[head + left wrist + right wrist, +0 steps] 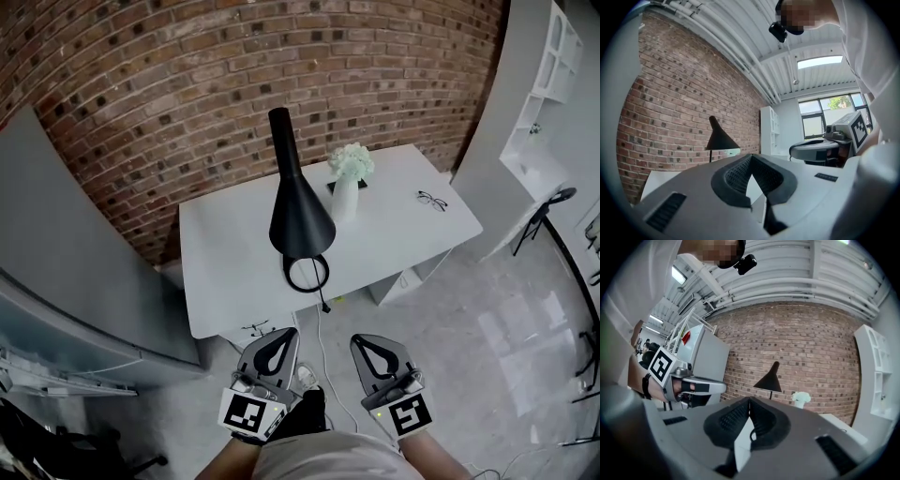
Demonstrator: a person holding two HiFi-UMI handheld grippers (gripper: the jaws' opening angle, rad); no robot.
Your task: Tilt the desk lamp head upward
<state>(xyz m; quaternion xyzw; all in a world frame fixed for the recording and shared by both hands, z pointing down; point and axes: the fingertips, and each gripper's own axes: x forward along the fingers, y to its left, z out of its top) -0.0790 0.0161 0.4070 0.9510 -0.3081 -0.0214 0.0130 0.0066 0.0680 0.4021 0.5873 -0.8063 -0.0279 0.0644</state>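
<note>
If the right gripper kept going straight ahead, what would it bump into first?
Probably the white table at its near edge, with the black lamp just beyond; depth from the right gripper is unclear.

A white desk (pixel 225 272) stands against the brick wall (pixel 187 94), and on it a black desk lamp (pixel 300 211) with a long cone head rises from a ring base (pixel 307 273) at the near edge. Just beside the lamp is a white vase (pixel 346 202) of pale flowers (pixel 351 161), and a pair of glasses (pixel 431 200) lies well off to the right. The left claw (pixel 290 332) and right claw (pixel 357 340) hang low over the floor, short of the desk, tips together.
</note>
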